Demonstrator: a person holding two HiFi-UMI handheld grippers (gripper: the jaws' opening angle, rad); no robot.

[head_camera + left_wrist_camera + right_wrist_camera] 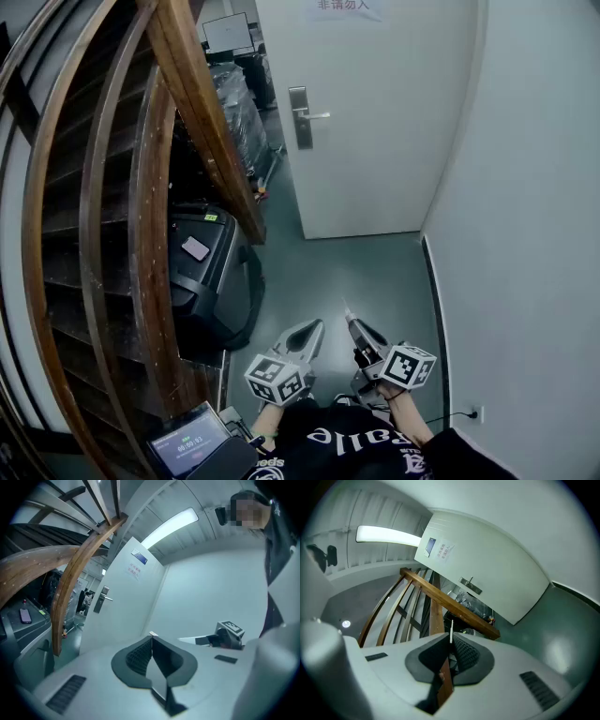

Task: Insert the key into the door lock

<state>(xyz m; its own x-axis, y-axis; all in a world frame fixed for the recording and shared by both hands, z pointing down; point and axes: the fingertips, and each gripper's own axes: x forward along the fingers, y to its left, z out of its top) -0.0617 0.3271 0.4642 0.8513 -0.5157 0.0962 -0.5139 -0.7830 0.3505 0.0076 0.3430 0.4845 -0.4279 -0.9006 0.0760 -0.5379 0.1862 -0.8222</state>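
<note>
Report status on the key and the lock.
Left gripper shut. Right gripper shut on key, held low. Door lock well ahead, not reached. Black case left of the path.

The door (375,122) stands ahead of me, with its lock plate (302,117) near its left edge. Left of the door rises the stair railing (202,122), with a case (211,272) on the floor under it and wrapped goods (239,98) behind. Right of the door runs a wall (525,234). Well before the door, my left gripper (316,327) and right gripper (351,323) sit side by side. The key (345,309) is pinched in the right one, and a tablet (192,441) lies left of them.
</note>
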